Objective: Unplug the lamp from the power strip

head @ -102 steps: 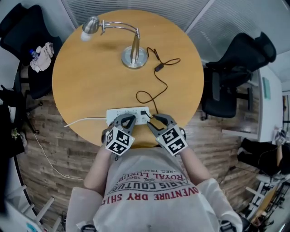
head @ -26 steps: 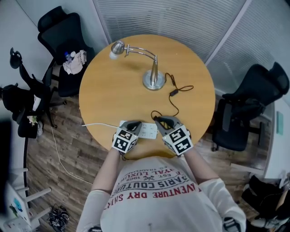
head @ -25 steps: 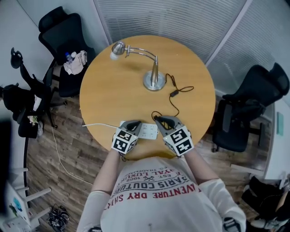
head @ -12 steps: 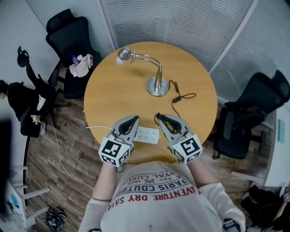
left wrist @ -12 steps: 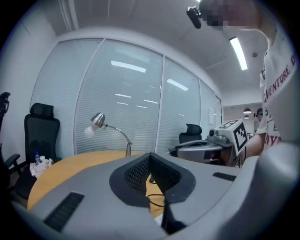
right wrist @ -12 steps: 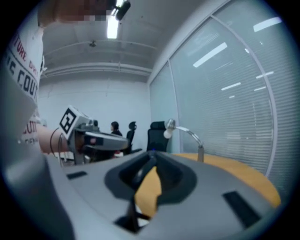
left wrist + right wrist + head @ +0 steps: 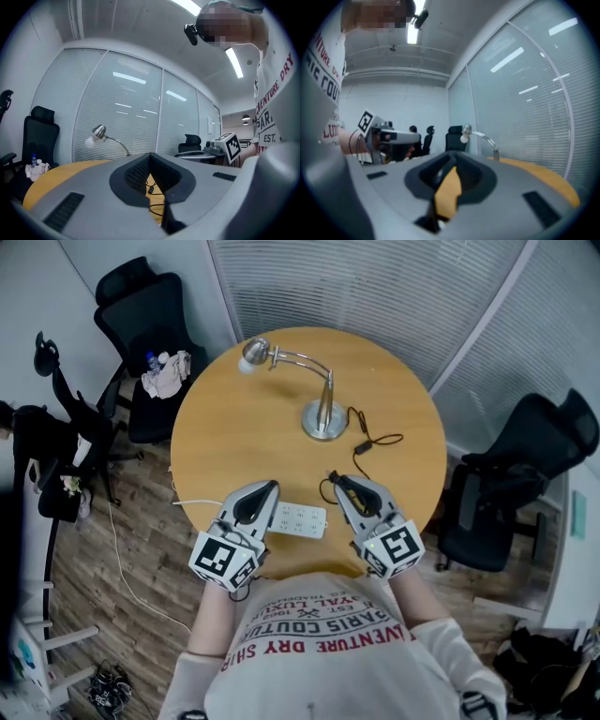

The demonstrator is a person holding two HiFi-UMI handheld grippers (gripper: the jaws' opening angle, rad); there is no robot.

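Two grippers hang over the near edge of the round bench (image 7: 234, 437), which is smooth yellow wood. The left gripper (image 7: 267, 488) has its jaws pressed together with nothing in them. Through the hole between its bumpy black pads (image 7: 136, 173) you only see the bench and a bit of cord. It sits near the left end of the power strip (image 7: 302, 519), I think so it is ready to hold that down. The strip is a long white plastic block lying flat between the two grippers. No black plug shows in its holes, so the unplugging looks done. The right gripper (image 7: 339, 482) has its jaws nearly together, with only a thin slit of yellow bench showing. A small dark thing sits at their tips where the thin black cord (image 7: 375, 440) ends, so I judge they pinch the plug (image 7: 331, 481), lifted clear of the strip. The cord curls loosely back to the lamp (image 7: 323, 418), a shiny metal one with a round base and a bent neck, standing at the far side
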